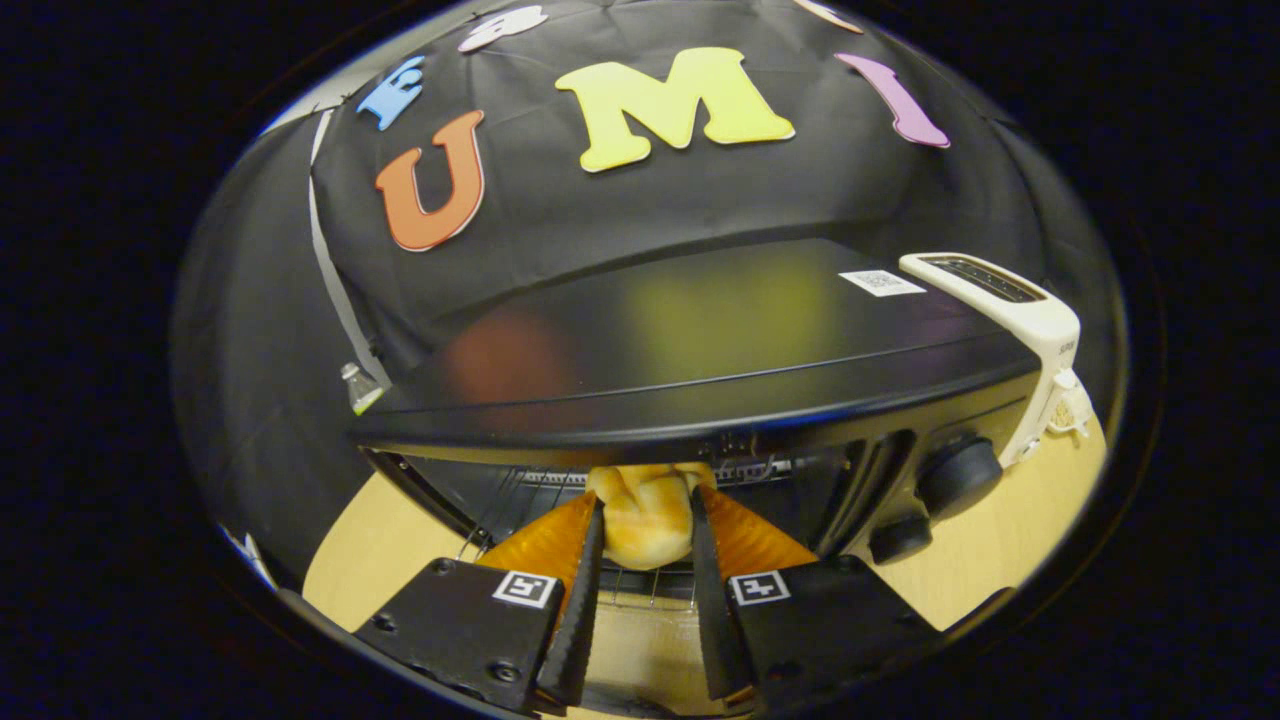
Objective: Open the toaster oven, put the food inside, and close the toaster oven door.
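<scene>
A black toaster oven (700,340) stands just ahead of me with its door down and its cavity showing. A golden bread roll (645,520) sits between my two fingers, over the wire rack (640,580) at the mouth of the oven. My gripper (645,525) is shut on the roll, one finger pressing each side. The far end of the roll reaches under the oven's top edge. Two round black knobs (958,475) sit on the oven's right front panel.
A white slot toaster (1010,300) stands to the right of the oven. A small clear bottle (358,388) stands behind the oven's left corner. The wooden table (1010,540) shows on both sides of the oven. The black cloth wall rises behind.
</scene>
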Tool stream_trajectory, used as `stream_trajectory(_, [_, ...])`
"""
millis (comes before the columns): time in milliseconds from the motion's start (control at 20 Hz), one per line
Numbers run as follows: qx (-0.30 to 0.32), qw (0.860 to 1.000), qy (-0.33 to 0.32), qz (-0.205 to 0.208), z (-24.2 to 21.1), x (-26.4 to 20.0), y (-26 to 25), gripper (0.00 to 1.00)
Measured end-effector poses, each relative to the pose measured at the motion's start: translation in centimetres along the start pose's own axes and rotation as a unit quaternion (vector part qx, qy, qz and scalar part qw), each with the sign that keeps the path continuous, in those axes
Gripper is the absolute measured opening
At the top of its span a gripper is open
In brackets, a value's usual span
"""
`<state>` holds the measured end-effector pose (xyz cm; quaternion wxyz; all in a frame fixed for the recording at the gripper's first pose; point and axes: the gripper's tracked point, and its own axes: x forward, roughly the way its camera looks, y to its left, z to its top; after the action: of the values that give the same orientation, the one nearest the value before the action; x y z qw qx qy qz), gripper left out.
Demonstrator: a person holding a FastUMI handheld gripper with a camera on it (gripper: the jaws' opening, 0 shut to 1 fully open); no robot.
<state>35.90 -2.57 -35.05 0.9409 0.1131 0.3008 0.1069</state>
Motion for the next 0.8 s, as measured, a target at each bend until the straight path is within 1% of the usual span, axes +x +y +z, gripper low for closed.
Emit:
stream_trajectory(150, [-0.027, 1.0, -0.002, -0.015, 0.1, 1.9, -0.1, 0.53])
stream_trajectory(200, [-0.032, 0.999, -0.003, -0.023, 0.2, 2.3, -0.3, 0.6])
stream_trajectory(300, [-0.035, 0.999, -0.005, -0.027, 0.4, 3.1, -0.3, 0.68])
stream_trajectory(400, [-0.038, 0.999, -0.011, -0.037, 0.3, 2.8, -0.6, 0.77])
stream_trajectory(450, [-0.036, 0.998, -0.019, -0.044, 0.5, 2.2, -0.8, 0.82])
stream_trajectory(600, [-0.031, 0.998, -0.041, -0.038, 1.5, 0.2, -0.2, 0.86])
stream_trajectory(700, [-0.04, 0.997, -0.049, -0.047, 1.6, -1.9, -0.1, 0.93])
stream_trajectory(800, [-0.04, 0.997, -0.049, -0.037, 1.0, -4.1, 0.9, 0.97])
